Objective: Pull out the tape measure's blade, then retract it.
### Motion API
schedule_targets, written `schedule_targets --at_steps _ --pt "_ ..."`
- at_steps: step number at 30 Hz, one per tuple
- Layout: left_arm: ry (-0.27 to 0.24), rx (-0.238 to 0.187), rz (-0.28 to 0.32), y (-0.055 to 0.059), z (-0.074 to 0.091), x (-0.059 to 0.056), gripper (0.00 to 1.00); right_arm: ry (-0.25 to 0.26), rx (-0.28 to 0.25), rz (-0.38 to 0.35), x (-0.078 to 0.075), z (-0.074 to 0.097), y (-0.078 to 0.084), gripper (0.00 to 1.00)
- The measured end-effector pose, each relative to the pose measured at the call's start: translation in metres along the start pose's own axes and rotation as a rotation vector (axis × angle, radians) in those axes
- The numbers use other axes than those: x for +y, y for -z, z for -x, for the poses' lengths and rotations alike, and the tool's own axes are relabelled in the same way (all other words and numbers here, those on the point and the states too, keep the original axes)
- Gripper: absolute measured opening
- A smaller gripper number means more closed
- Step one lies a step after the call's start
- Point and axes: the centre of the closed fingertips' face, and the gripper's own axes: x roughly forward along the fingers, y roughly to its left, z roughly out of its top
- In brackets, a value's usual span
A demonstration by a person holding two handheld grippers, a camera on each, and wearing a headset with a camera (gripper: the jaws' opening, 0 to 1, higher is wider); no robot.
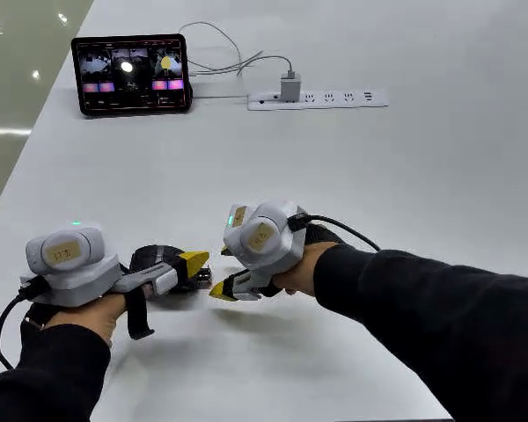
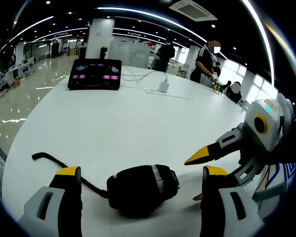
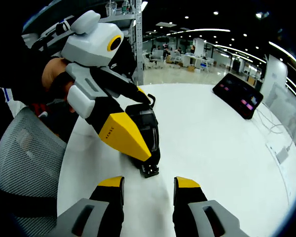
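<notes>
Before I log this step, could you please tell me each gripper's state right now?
Left gripper: open, jaws either side of the tape measure.
Right gripper: open, holding nothing.

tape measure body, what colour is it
The rounded tape measure body is black; clearest in the left gripper view.

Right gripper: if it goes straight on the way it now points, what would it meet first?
Most likely the tape measure, whose near end lies just ahead, in line with the gap between the open jaws of the right gripper; the exact depth is unclear.
</notes>
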Motion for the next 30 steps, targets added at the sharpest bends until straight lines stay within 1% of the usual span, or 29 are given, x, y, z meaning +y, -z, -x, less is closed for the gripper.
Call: schedule_targets --at_steps 2,5,9,10,11,14,18,23,24,27,28,29,30 --pt "0.009 0.001 -0.010 0.000 0.000 -0.001 0.99 0.008 -0.011 -0.006 0.000 0.005 0.000 0.37" --pt "0.046 -0.004 -0.045 0.001 0.004 -0.007 0.99 0.028 -0.019 -0.016 -0.002 0.014 0.001 0.38" --pt "0.080 0.019 -0.090 0.006 0.005 -0.011 0.99 0.059 -0.051 -0.044 -0.007 0.026 -0.004 0.41" --pt "0.084 0.019 -0.120 0.006 0.007 -0.012 0.99 0.069 -0.056 -0.049 -0.009 0.029 -0.004 0.42" --pt "0.090 0.014 -0.135 0.005 0.007 -0.013 0.99 0.072 -0.058 -0.050 -0.010 0.031 -0.004 0.42" --pt "0.103 0.004 -0.151 0.004 0.010 -0.014 0.99 0.088 -0.063 -0.061 -0.014 0.039 -0.001 0.44" --pt "0.116 0.015 -0.183 0.006 0.010 -0.013 0.99 0.107 -0.067 -0.082 -0.020 0.048 0.005 0.44" --pt "0.121 0.019 -0.238 0.006 0.014 -0.012 0.99 0.124 -0.068 -0.106 -0.020 0.057 0.015 0.47" --pt "0.127 0.015 -0.241 0.006 0.014 -0.013 0.99 0.127 -0.069 -0.110 -0.020 0.059 0.017 0.48" --pt "0.145 0.042 -0.237 0.011 0.015 -0.014 0.99 0.137 -0.061 -0.116 -0.020 0.063 0.025 0.50" --pt "0.153 0.044 -0.233 0.012 0.016 -0.014 0.99 0.144 -0.055 -0.115 -0.020 0.066 0.030 0.50" --pt "0.154 0.038 -0.236 0.012 0.016 -0.015 0.99 0.147 -0.054 -0.117 -0.020 0.067 0.032 0.51" --pt "0.162 0.020 -0.244 0.011 0.017 -0.017 0.99 0.151 -0.053 -0.126 -0.020 0.070 0.035 0.51"
